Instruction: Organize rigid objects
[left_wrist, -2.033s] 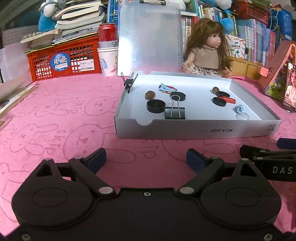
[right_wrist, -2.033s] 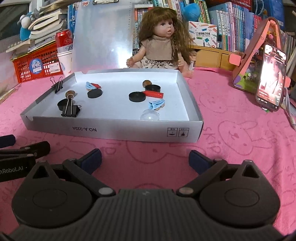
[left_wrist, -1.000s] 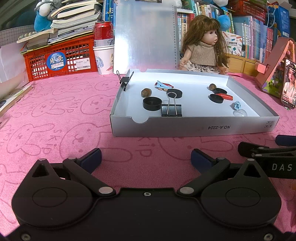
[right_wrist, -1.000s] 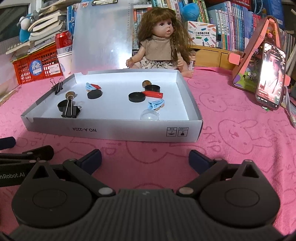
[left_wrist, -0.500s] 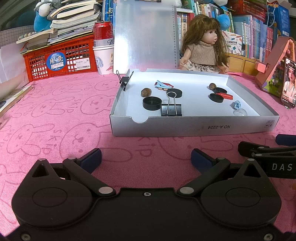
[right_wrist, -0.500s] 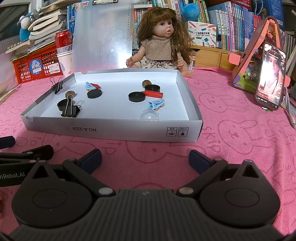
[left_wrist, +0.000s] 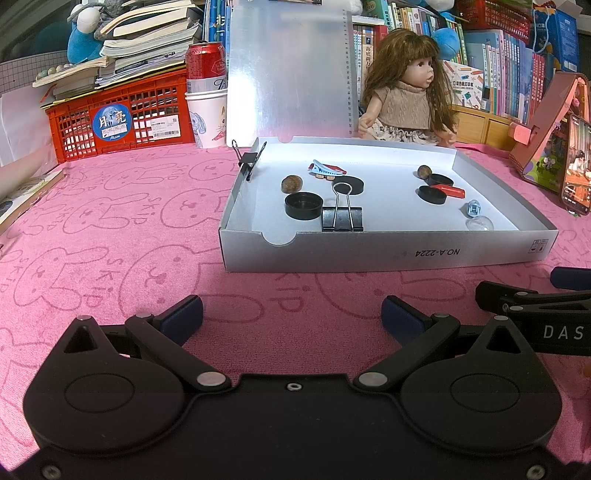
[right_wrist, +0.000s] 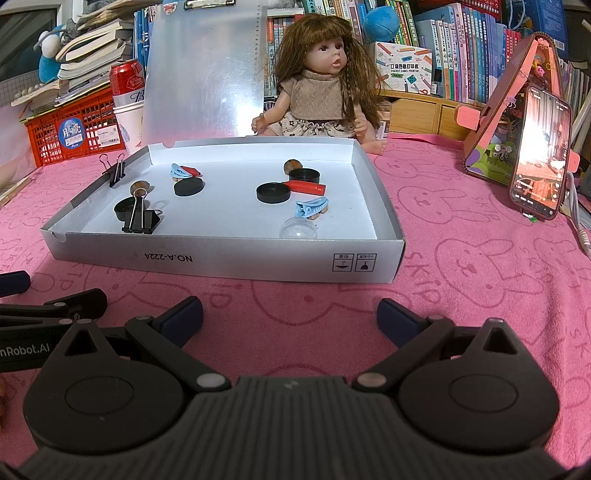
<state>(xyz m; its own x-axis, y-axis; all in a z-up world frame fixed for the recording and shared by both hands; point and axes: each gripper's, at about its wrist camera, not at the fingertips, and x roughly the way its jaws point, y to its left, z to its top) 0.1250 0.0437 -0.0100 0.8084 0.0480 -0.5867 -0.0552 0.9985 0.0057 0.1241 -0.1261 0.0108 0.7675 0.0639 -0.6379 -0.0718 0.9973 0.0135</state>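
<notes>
— Right, state of each hand-held gripper?

— My left hand-held gripper (left_wrist: 291, 315) is spread wide, fingers (left_wrist: 183, 314) holding nothing, over the pink tabletop (left_wrist: 110, 221) just short of the grey box (left_wrist: 388, 253). My right hand-held gripper (right_wrist: 290, 315) is equally wide apart, likewise holding nothing, level beside the left.

— Contents of the box?

— Lying inside: a large binder clip (left_wrist: 341, 218) just beside a black cap (left_wrist: 303, 205), two nuts (left_wrist: 291, 183), a black disc (right_wrist: 188, 186), two more caps (right_wrist: 273, 192), a red piece (right_wrist: 308, 188), two blue hair clips (right_wrist: 311, 208) and a clear dome (right_wrist: 298, 229) near the front wall. A small binder clip (right_wrist: 114, 168) is clipped on the left wall.

— Surroundings?

— A doll (right_wrist: 317, 88) sits behind the box; a phone (right_wrist: 539, 147) stands to the right.
</notes>
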